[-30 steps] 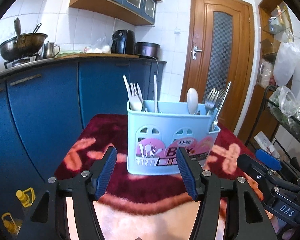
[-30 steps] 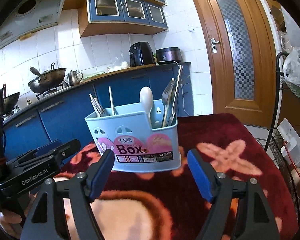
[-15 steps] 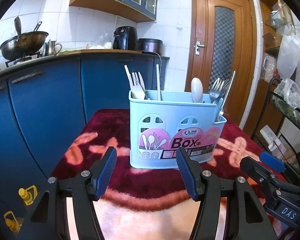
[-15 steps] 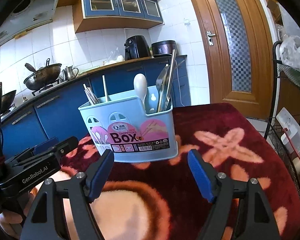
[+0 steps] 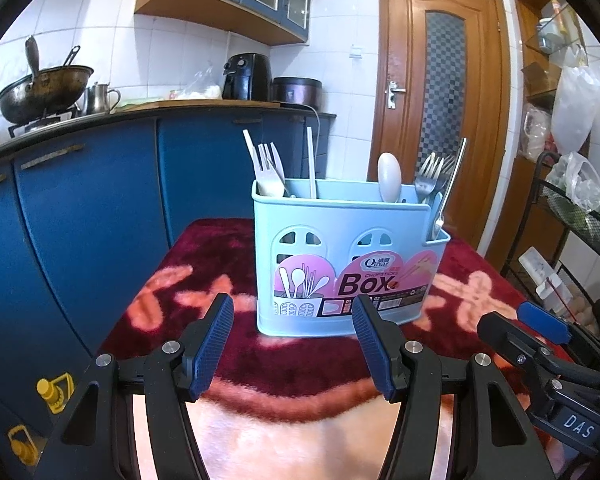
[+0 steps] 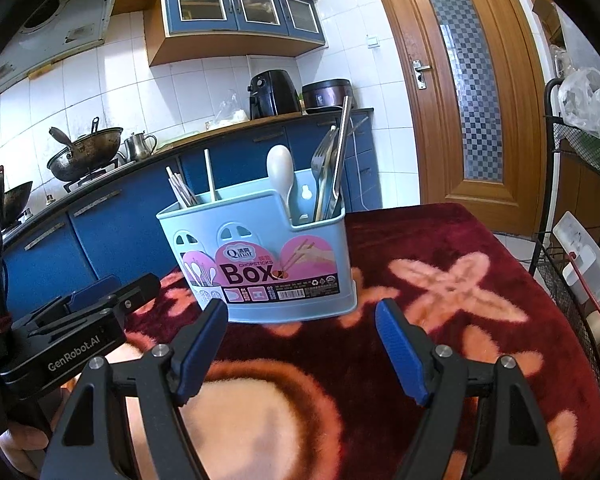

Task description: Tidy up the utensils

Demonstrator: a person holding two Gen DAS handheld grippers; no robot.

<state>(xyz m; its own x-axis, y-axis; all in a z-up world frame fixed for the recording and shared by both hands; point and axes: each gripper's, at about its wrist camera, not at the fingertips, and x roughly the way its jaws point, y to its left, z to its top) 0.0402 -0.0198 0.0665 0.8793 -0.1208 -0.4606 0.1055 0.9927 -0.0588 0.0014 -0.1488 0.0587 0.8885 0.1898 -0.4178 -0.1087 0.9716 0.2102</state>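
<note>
Utensils stand sorted in a light blue utensil box (image 5: 348,268) on a dark red patterned cloth (image 6: 440,280) that covers the counter. Nearest the cameras, the left gripper (image 5: 294,344) and the right gripper (image 6: 300,350) both hover just short of the box, jaws spread wide and holding nothing; neither touches it. The left gripper faces the box's labelled front squarely, while the right one sits off toward its right-hand end.

In the box, white plastic forks (image 5: 270,172) and a thin white stick (image 5: 311,162) lean in the left section. A white spoon (image 6: 281,174) stands bowl-up near the middle, and metal forks (image 6: 325,168) with a long flat steel handle (image 6: 342,148) crowd the right end compartment.

No loose piece lies on the cloth in either view, so the sorting looks finished or close to it. If anything remains, it is likely tidying: the next move would call for one gripper to rise over the rim and pinch a single handle cleanly, without dragging its neighbours or tipping the light box.

Beyond stand blue kitchen cabinets (image 5: 100,208) and a wooden door (image 5: 440,120).
</note>
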